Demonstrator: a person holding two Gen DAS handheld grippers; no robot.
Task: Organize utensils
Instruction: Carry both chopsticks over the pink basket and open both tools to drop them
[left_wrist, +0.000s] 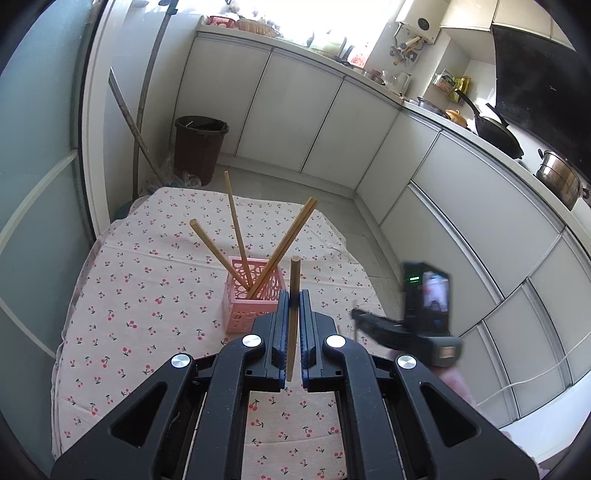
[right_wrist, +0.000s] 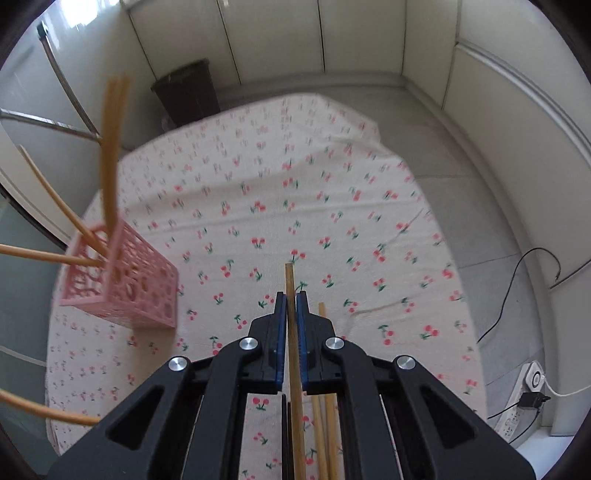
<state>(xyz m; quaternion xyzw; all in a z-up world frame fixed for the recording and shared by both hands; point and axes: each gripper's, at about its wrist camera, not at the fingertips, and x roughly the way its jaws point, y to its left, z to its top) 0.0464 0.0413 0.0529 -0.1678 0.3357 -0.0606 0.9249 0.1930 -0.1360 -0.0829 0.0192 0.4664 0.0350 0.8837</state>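
A round table under a cherry-printed cloth (left_wrist: 140, 295) stands in a white-cabineted kitchen. The left gripper (left_wrist: 294, 295) is clenched on a wooden chopstick (left_wrist: 293, 325), just behind the pink perforated plastic basket (left_wrist: 255, 295) holding four chopsticks. The right gripper (right_wrist: 290, 299) grasps another wooden chopstick (right_wrist: 293, 354); the basket sits ahead to its left, and loose chopsticks (right_wrist: 325, 432) lie beneath it.

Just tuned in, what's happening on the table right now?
Chopsticks are being sorted into the pink basket on the cherry-print tablecloth. Four chopsticks already stand in it, leaning apart. The left gripper is shut on one chopstick, held just in front of the basket. The right gripper is shut on another chopstick, low over the cloth, with loose chopsticks lying beside it, not yet collected.
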